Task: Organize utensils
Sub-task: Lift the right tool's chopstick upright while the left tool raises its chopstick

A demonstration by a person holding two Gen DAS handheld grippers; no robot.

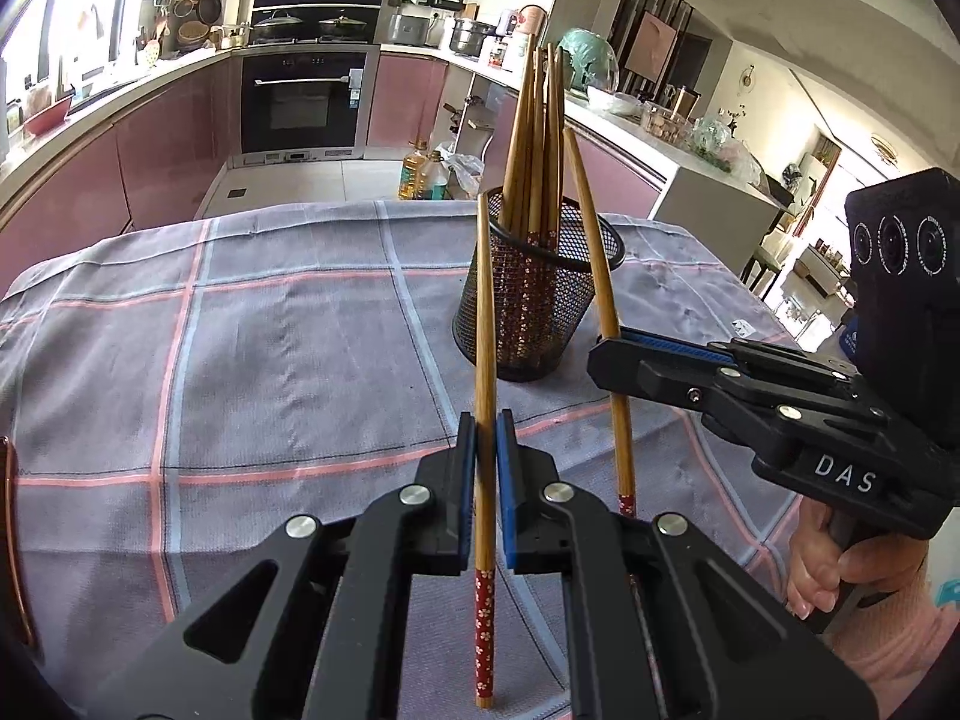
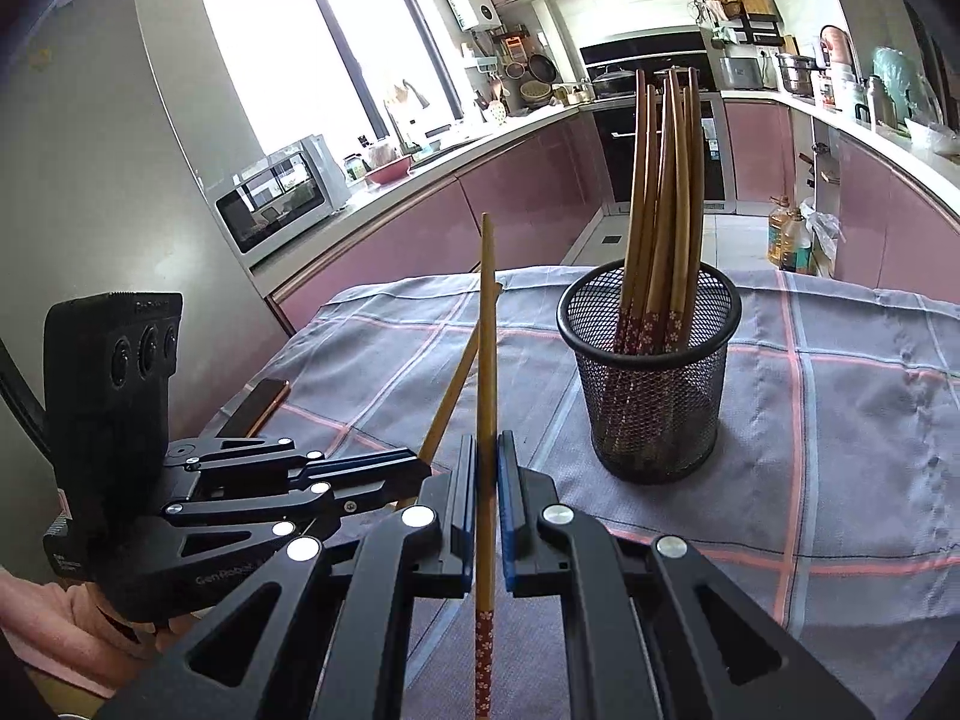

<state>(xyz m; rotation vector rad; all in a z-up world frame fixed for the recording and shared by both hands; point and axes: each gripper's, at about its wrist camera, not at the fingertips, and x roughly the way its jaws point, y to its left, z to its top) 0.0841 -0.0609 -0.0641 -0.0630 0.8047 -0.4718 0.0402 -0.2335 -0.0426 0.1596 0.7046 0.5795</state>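
Mesh holder [image 2: 651, 372] on tablecloth [image 2: 840, 420], chopsticks [image 2: 660, 192] upright inside, phone [image 2: 258, 405] far left

The left tongs [image 1: 486, 450] are clamped on a chopstick [image 1: 485, 324], jaws nearly together, pointing forward. The right tongs [image 2: 487, 474] grip another chopstick [image 2: 486, 360] the same way. Both sit side by side, and a hand [image 1: 840, 576] grasps the right handle.

A checked cloth [image 2: 840, 420] covers the desk. A phone [image 2: 259, 405] lies at nine o'clock. Oil bottles [image 1: 423, 171] stand on the floor at twelve, below the oven [image 1: 303, 102].
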